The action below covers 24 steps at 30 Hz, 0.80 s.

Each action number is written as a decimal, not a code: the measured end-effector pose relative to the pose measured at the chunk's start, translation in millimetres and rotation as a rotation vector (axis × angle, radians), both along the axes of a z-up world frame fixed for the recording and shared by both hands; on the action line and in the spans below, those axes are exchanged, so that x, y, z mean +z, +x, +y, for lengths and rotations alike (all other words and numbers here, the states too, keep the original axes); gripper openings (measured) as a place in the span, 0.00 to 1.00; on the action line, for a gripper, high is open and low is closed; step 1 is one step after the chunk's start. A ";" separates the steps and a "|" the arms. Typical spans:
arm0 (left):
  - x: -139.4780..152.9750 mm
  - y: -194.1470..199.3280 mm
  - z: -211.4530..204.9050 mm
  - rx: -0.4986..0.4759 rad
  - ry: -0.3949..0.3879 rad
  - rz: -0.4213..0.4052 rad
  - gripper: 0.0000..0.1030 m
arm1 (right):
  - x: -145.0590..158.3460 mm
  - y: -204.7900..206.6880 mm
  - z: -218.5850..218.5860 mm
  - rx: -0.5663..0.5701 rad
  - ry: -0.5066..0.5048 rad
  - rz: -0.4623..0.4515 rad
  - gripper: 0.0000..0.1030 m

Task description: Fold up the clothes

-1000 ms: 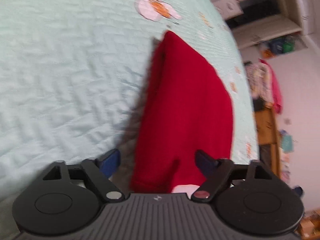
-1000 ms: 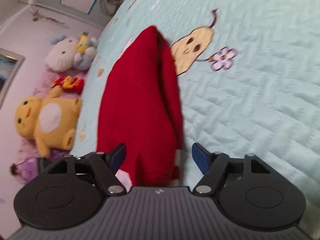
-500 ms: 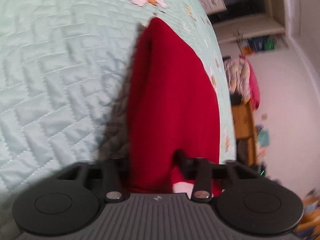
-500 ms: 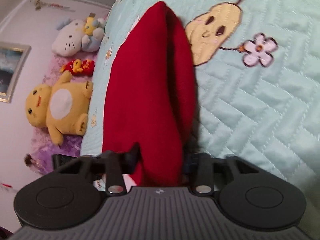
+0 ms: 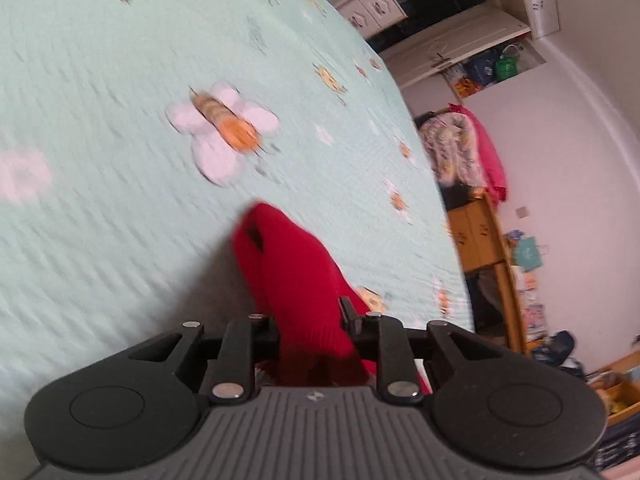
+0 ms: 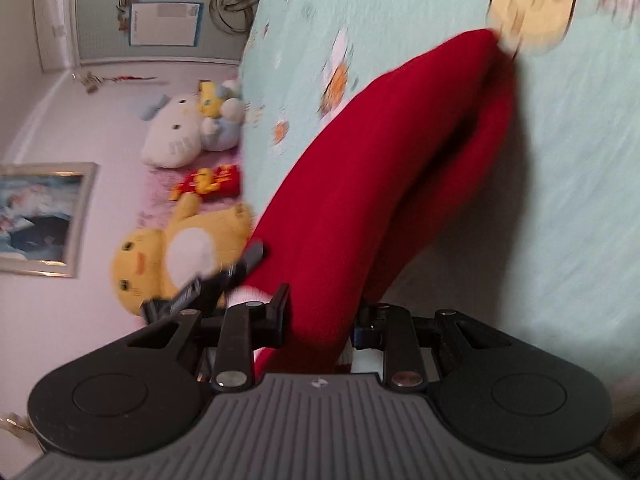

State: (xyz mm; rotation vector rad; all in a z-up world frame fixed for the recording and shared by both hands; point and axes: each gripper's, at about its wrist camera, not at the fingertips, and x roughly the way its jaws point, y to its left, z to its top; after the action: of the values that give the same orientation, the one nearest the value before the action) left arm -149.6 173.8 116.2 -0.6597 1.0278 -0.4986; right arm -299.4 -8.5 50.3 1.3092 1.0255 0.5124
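Bedroom, with a bed under a pale mint quilt (image 5: 120,240) printed with bees and flowers. Left wrist view: left hand-held gripper (image 5: 308,320), jaws having just closed, now narrow and clamped on the near end of a red garment (image 5: 296,276); the garment runs away from the camera in a bunched roll, its far tip just above the quilt, with a shadow to its left. Unique to this view, beyond the bed's right edge: white shelving (image 5: 452,36), a pink and patterned pile of clothes (image 5: 464,152), a wooden cabinet (image 5: 484,244). Right wrist view: right hand-held gripper (image 6: 320,316), jaws likewise just closed and narrow, pinching the same red garment (image 6: 360,184), which stretches up and right across the quilt (image 6: 560,160) to a tip beside a cream cartoon print. Unique to this view, on the left: a framed picture (image 6: 40,216), a yellow plush toy (image 6: 180,248), a white plush toy (image 6: 176,136), and the other hand-held gripper's dark fingers (image 6: 252,256) on the garment's left edge.
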 end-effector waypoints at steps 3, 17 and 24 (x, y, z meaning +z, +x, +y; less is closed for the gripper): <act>-44.0 0.8 32.4 0.115 0.136 0.090 0.27 | -33.8 12.2 47.0 0.116 -0.026 0.063 0.28; -30.9 -193.0 23.7 0.490 -0.136 -0.012 0.57 | -22.2 -0.4 38.9 0.400 -0.177 -0.085 0.54; -54.1 -231.8 -22.5 0.540 -0.222 0.235 0.68 | 5.6 -25.4 19.8 0.436 -0.522 -0.381 0.54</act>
State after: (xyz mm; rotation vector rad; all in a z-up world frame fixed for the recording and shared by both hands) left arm -381.4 151.3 62.1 -1.1719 0.9677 -0.0597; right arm -324.8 11.3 55.9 0.4983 1.0304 0.7297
